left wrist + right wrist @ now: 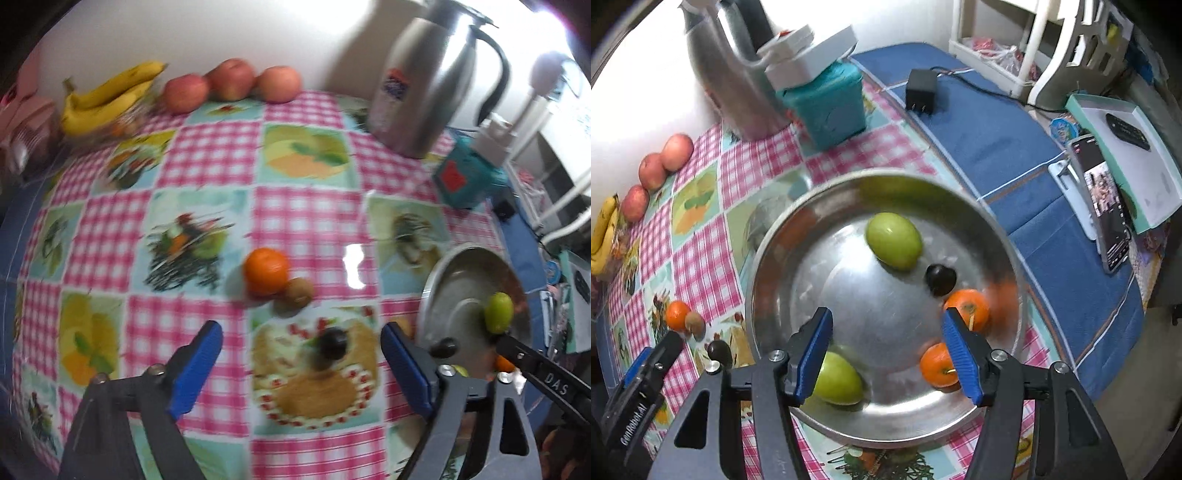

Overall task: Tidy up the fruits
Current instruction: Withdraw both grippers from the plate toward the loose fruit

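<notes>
Both jaws stand wide apart and hold nothing: the left gripper [302,360] hangs over the checked tablecloth [214,155] with a small dark fruit [332,343] lying on the cloth between its blue pads, and the right gripper [886,354] hangs over the steel bowl [783,258], its pads apart above the bowl's near side. Taking that bowl as the landmark, the tablecloth spreads under it and away to its left, while a blue cloth [997,147] covers the surface to its right. A steel jug [735,74] stands beyond the bowl against the wall, with a teal box [831,107] just beside it. Far from the bowl, along the wall, lie the bananas [107,96] and three apples [232,79] in a row. Inside the bowl, one green fruit [894,240] sits toward the far side and a second green fruit [838,384] lies at the near side, partly behind the right gripper's left pad. Two oranges [967,308] rest at the bowl's right side, one nearer than the other, and a dark plum [940,278] lies between the far green fruit and the farther orange. Left of the bowl on the tablecloth an orange [266,271] touches a brown kiwi [298,292]; the small dark fruit lies between them and the bowl.
</notes>
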The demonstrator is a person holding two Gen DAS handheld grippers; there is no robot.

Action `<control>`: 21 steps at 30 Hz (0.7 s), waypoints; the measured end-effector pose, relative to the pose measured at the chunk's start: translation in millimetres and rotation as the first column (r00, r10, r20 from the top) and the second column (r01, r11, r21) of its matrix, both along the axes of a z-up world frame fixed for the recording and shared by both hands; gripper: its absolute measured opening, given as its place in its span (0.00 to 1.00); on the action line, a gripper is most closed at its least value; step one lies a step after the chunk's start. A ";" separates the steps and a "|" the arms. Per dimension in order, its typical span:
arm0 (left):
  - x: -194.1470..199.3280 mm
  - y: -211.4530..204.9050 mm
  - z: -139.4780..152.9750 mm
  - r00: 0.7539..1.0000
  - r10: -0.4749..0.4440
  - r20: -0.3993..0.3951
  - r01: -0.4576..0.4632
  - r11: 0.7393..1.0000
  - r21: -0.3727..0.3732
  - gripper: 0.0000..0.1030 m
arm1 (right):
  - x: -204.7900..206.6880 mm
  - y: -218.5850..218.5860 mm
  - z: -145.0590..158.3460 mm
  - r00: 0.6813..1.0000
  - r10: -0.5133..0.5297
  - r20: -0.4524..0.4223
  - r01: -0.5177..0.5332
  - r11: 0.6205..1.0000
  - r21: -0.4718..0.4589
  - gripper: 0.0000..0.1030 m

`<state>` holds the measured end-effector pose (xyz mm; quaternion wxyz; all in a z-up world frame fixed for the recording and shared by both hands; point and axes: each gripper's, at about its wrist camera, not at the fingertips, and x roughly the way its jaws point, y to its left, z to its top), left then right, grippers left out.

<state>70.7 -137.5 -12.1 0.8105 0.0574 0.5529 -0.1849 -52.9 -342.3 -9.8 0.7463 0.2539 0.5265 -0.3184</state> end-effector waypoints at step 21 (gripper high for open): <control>24.1 99.0 8.3 0.968 0.248 0.029 -0.248 0.969 -0.004 1.00 | 23.6 30.0 8.6 0.996 0.077 0.048 -0.075 0.996 -0.046 0.76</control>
